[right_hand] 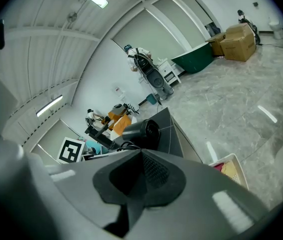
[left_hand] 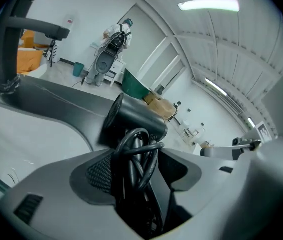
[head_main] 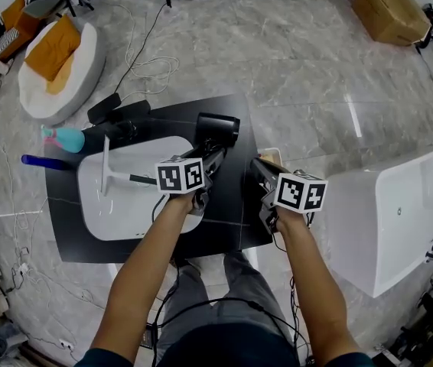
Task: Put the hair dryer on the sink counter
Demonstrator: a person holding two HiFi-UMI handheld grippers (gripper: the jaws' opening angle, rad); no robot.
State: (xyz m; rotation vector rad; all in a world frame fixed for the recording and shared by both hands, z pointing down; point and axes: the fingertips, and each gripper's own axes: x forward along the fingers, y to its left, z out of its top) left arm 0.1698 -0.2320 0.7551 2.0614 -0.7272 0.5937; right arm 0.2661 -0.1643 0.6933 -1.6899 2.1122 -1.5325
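Observation:
The black hair dryer [head_main: 218, 127] lies on the dark sink counter [head_main: 232, 220], just right of the white basin [head_main: 125, 205] and its faucet [head_main: 106, 167]. My left gripper [head_main: 215, 159] reaches to its handle. In the left gripper view the handle with the cord wound round it [left_hand: 139, 154] stands between the jaws of the left gripper [left_hand: 139, 176]; a gap shows on the right side, so the jaws are open. The dryer's barrel [left_hand: 136, 119] rests on the counter ahead. My right gripper [head_main: 261, 167] hovers off the counter's right edge, shut and empty [right_hand: 141, 181]. It faces the dryer [right_hand: 141, 131].
A teal bottle [head_main: 67, 138] and black items [head_main: 117, 109] sit at the counter's far left. A white bathtub [head_main: 400, 212] stands to the right, and a small basket [head_main: 271, 155] sits by the counter's right edge. Cables trail over the marble floor, with a cushioned white seat [head_main: 56, 60] and cardboard boxes [head_main: 389, 10] beyond.

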